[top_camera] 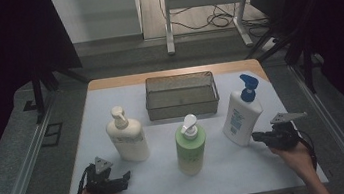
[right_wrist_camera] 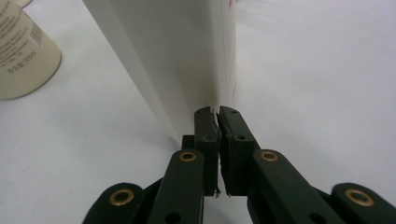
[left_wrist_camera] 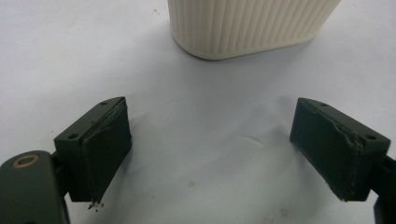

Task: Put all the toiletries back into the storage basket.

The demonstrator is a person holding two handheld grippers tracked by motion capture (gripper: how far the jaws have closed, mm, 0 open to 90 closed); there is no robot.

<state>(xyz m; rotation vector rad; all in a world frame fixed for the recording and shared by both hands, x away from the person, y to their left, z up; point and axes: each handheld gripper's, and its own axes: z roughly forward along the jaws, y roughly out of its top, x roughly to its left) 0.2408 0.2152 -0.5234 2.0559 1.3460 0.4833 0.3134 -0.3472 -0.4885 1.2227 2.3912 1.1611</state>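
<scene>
Three pump bottles stand on the white table top point(top_camera: 230, 170): a cream one point(top_camera: 127, 135) at the left, a green one point(top_camera: 191, 147) in the middle, and a white one with a blue pump point(top_camera: 241, 115) at the right. My left gripper point(top_camera: 125, 178) rests near the front left edge, open. It faces the ribbed base of the cream bottle point(left_wrist_camera: 252, 28), and nothing lies between its fingers point(left_wrist_camera: 224, 149). My right gripper point(top_camera: 256, 137) is shut with nothing in it. Its tips point(right_wrist_camera: 218, 114) sit right at the lower edge of the white bottle point(right_wrist_camera: 187, 56).
A grey wire-mesh basket point(top_camera: 181, 95) stands at the back middle of the table, behind the bottles. A pale labelled bottle point(right_wrist_camera: 23, 56) shows at the left edge of the right gripper view. Grey floor and metal rails flank the table.
</scene>
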